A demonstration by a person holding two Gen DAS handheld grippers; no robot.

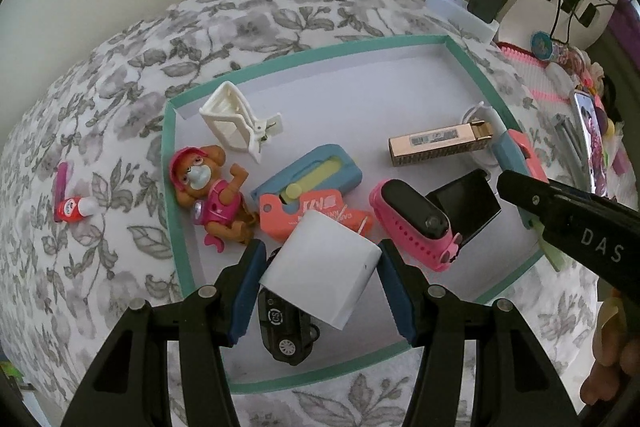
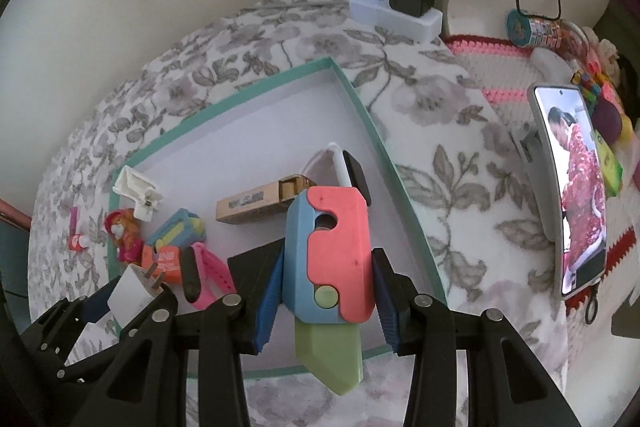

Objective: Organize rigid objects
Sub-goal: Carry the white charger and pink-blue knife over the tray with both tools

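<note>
Left claw & right claw: black arms, blue ribbed pads, silver screws, white "DAS" lettering

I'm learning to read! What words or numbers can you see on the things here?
"DAS": white letters on the right gripper's arm.
Orange toy: white print, too blurred to read.
Gold box: label too small to read.
Black toy car: round mark, unreadable.
Red tube: print, unreadable.

Tray: a shallow white cardboard tray with a teal rim is laid on the grey floral bedspread.
Inside, left: a white plastic clip is placed behind an orange pup figure in pink.
Inside, right: a tan rectangular box is set behind a pink wristband with a black face.
Outside, left: a small red-and-white bottle is left on the bedspread.
</note>
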